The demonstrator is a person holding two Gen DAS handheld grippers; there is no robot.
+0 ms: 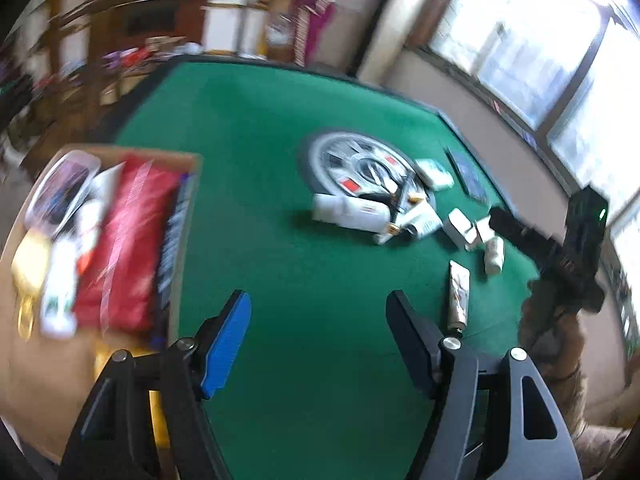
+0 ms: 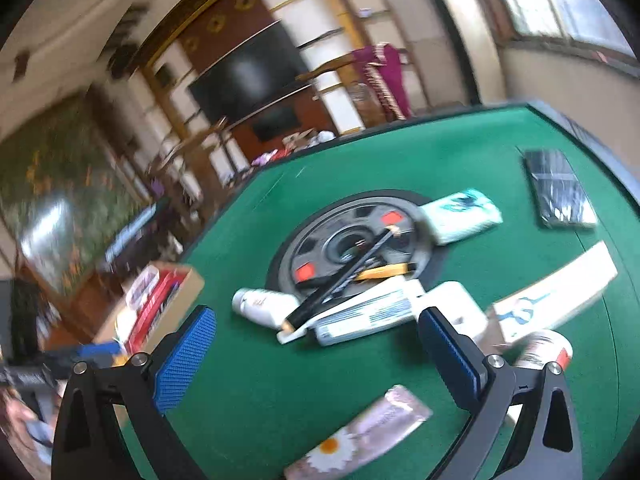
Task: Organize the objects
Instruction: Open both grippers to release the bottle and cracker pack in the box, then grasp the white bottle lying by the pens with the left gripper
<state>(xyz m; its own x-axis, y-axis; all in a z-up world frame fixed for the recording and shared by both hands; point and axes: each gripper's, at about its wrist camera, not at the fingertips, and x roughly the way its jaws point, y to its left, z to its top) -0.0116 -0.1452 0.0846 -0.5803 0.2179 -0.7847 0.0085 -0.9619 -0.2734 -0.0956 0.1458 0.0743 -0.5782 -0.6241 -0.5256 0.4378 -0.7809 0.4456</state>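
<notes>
Left wrist view: left gripper (image 1: 318,332) hangs over bare green table (image 1: 280,128), jaws apart w/ nothing between them. Cardboard box (image 1: 188,160) sits at the table's left edge, already packed w/ a red packet (image 1: 128,240), a clear lidded tub (image 1: 60,188) and other bits too blurred to name; likely the collection point, which is why the loose stuff isn't near it yet. Right gripper (image 1: 520,232) shows at the far right of this view, over the clutter.

Right wrist view: right gripper (image 2: 316,344) has jaws spread wide, holding nothing. Just ahead lies the heap: white bottle (image 2: 264,304) on its side, long white tube (image 2: 372,312), black pencil (image 2: 344,276) propped across the round centre plate (image 2: 312,236). Teal-white pack (image 2: 460,216) rests at the plate's rim, dark flat pack (image 2: 560,192) well apart near the table's far edge. Daisy-print sachet (image 2: 360,436) lies closest, below the jaws.

Judgement: roughly midway. Box part filled, approx 10 items left. Wide spread suits the bottle or tube, prob the next pick. Things overlap, so pulling 1 may drag another.
</notes>
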